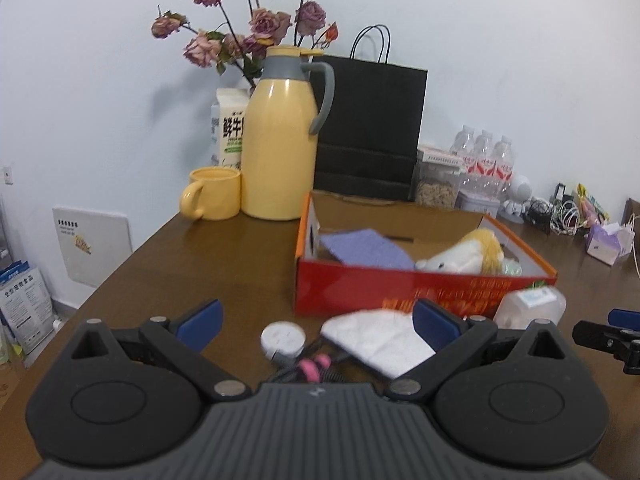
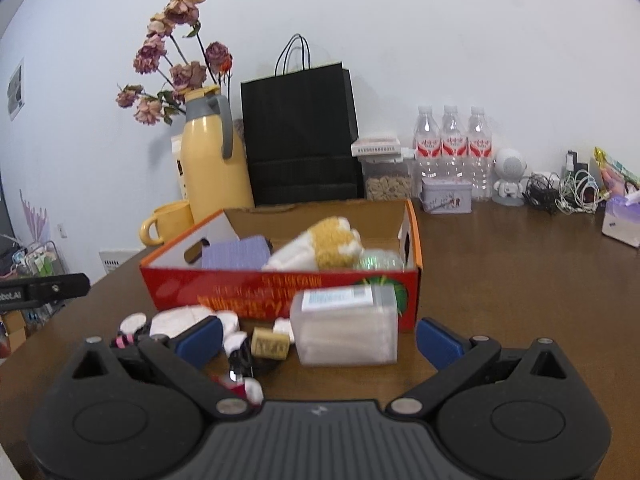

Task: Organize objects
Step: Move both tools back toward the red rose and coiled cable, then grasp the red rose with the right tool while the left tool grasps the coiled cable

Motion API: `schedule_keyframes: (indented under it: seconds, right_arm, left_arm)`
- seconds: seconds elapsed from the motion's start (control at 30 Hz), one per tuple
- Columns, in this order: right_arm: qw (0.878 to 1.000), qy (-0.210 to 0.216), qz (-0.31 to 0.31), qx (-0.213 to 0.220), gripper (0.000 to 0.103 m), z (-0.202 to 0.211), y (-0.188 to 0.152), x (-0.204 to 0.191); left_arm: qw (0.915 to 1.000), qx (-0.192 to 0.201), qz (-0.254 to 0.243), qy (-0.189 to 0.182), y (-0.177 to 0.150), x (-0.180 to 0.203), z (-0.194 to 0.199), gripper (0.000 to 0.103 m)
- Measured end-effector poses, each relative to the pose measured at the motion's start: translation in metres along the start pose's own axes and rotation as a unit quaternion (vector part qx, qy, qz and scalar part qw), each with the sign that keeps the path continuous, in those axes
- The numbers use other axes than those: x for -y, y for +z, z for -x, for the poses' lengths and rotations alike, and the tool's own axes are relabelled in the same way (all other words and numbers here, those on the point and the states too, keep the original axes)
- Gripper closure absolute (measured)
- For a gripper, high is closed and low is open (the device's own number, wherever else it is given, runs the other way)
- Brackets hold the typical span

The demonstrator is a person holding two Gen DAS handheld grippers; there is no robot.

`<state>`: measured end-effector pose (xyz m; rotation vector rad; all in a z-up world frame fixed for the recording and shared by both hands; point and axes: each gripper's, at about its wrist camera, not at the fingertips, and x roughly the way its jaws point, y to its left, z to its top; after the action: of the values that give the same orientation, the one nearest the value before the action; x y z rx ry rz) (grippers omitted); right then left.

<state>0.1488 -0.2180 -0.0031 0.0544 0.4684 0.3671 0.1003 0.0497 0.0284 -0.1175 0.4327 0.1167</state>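
Both hand-held grippers, left (image 1: 316, 318) and right (image 2: 318, 338), hang spread and empty over loose items on the counter (image 2: 520, 280). The clear plastic container (image 2: 346, 330) lies nearest the right (likely next), needing transfer into the red box (image 2: 280, 286) beyond.

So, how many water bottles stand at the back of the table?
3. The water bottles stand upright in a row against the wall, right of the black paper bag. More may be hidden behind them.
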Motion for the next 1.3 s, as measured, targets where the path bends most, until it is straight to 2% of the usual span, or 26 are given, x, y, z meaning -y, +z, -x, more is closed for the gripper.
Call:
schedule_keyframes:
  seconds: [0.27, 0.47, 0.57, 0.63, 0.77, 0.87, 0.93, 1.0, 1.2, 1.3]
  right_arm:
    - [0.999, 0.019, 0.028, -0.042, 0.0, -0.001, -0.034, -0.016]
    - [0.995, 0.047, 0.06, -0.069, 0.0, -0.021, -0.042, -0.043]
    - [0.992, 0.047, 0.086, -0.082, 0.0, -0.036, -0.045, -0.059]
    - [0.99, 0.045, 0.101, -0.087, 0.007, -0.045, -0.046, -0.067]
    - [0.988, 0.045, 0.11, -0.096, 0.037, -0.051, -0.047, -0.074]
    - [0.988, 0.046, 0.117, -0.087, 0.046, -0.047, -0.049, -0.074]
    - [0.988, 0.047, 0.121, -0.082, 0.048, -0.045, -0.05, -0.075]
    - [0.988, 0.052, 0.125, -0.076, 0.055, -0.042, -0.052, -0.076]
    - [0.992, 0.06, 0.112, -0.021, 0.057, -0.022, -0.047, -0.068]
    - [0.994, 0.041, 0.102, 0.006, 0.058, -0.015, -0.039, -0.054]
  left_arm:
    - [0.9995, -0.03, -0.008, -0.007, -0.03, -0.003, 0.006, 0.0]
    - [0.9992, -0.04, -0.006, -0.004, -0.038, -0.007, 0.005, 0.0]
    - [0.999, -0.044, -0.004, -0.002, -0.041, -0.011, 0.006, 0.0]
    - [0.999, -0.046, -0.002, -0.001, -0.043, -0.014, 0.006, 0.0]
    - [0.9989, -0.046, 0.002, 0.003, -0.046, -0.02, 0.007, 0.0]
    - [0.999, -0.044, 0.002, 0.002, -0.046, -0.02, 0.007, 0.0]
    - [0.999, -0.044, 0.001, 0.0, -0.046, -0.019, 0.007, 0.0]
    - [0.999, -0.045, 0.0, 0.0, -0.047, -0.018, 0.006, 0.0]
    - [0.9986, -0.051, -0.009, -0.003, -0.05, -0.014, 0.004, 0.0]
    - [0.9982, -0.058, -0.014, -0.004, -0.052, -0.012, 0.0, 0.0]
